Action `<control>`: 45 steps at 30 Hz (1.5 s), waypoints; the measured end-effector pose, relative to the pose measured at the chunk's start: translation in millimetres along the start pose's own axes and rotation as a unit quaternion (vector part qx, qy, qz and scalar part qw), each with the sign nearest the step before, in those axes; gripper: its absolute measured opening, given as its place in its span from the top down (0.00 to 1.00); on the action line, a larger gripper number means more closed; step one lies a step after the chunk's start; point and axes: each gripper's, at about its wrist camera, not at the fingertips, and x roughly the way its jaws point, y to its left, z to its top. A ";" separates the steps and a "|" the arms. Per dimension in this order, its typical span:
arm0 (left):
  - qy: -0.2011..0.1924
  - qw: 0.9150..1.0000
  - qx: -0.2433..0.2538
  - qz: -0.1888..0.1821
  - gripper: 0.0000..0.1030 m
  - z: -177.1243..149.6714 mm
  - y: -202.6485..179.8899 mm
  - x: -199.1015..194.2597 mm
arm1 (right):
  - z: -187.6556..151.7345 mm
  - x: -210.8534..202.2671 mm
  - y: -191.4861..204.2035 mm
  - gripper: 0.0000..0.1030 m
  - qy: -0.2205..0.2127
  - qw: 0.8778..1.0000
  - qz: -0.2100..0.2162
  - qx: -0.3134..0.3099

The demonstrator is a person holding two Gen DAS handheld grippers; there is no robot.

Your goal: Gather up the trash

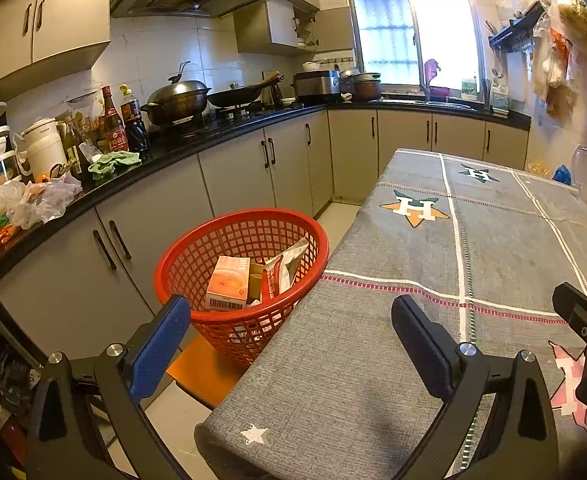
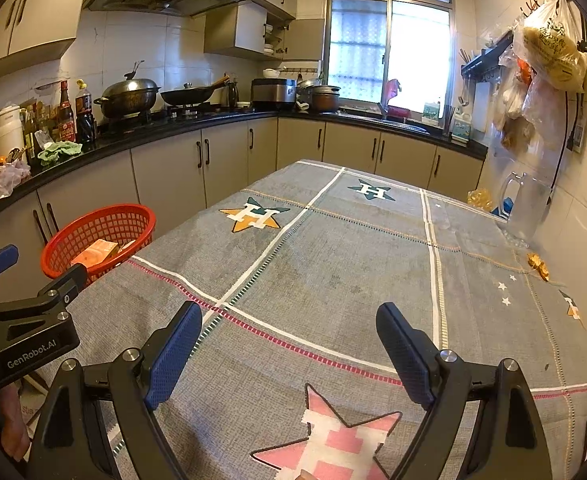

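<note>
Blue-padded fingers fill the bottom of both views: the left tongs point(image 1: 291, 344) stand wide apart and hold nothing, poised over the near left corner of the tabletop point(image 1: 373, 360), and the right tongs point(image 2: 289, 352) are likewise spread and empty, hovering above a pink star patch point(image 2: 333, 444) in the cloth. The pads point(image 2: 173, 356) are dimpled rubber on black arms with steel pivot bolts, a grip made for light, flimsy things.

Beyond them stretches a coarse grey woven tablecloth point(image 2: 333, 280), crossed by white and red stitched bands and appliquéd stars. Its middle looks bare of litter, so the collecting seems largely done.

Just off the left edge sits the red plastic basket point(image 1: 197, 264), round, latticed and flaring toward the rim. It stands on what looks like an orange stool point(image 1: 197, 364), probably to bring its mouth near the tabletop so litter drops straight in. Inside lie the trash items: an orange carton point(image 1: 227, 284) with a barcode and a crumpled foil wrapper point(image 1: 289, 264) leaning against the far wall.

Near the right wall, small gold wrappers point(image 2: 538, 266) rest on the cloth, possibly the remaining pickings, with a clear glass pitcher point(image 2: 525, 208) beyond.
</note>
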 end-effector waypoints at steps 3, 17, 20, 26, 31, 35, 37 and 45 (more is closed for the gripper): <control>-0.001 1.000 0.000 -0.001 0.03 -0.1 0.0 0.4 | -0.8 1.8 0.3 0.11 0.001 1.000 -0.001 -0.001; 0.001 1.000 0.001 -0.003 0.03 -2.4 -1.6 2.8 | -4.1 5.2 0.6 0.11 0.005 1.000 -0.002 -0.002; 0.003 1.000 0.000 -0.004 0.03 -3.0 -2.3 3.3 | -4.8 6.9 0.4 0.11 0.008 1.000 -0.001 -0.003; 0.003 1.000 0.000 -0.004 0.03 -3.7 -2.3 3.5 | -5.2 9.2 -0.1 0.11 0.011 1.000 -0.002 -0.003; 0.003 1.000 0.000 -0.005 0.03 -2.9 -1.5 3.4 | -5.3 9.5 -0.3 0.11 0.011 1.000 -0.003 -0.003; 0.003 1.000 0.000 -0.004 0.03 -2.4 -1.0 3.2 | -5.3 9.4 0.1 0.11 0.012 1.000 -0.003 -0.003; 0.003 1.000 0.001 -0.005 0.03 -3.4 -1.9 3.9 | -5.2 9.5 0.1 0.11 0.012 1.000 -0.003 -0.003; 0.003 1.000 0.000 -0.005 0.03 -4.4 -3.6 4.9 | -5.3 9.3 0.5 0.11 0.012 1.000 -0.003 -0.003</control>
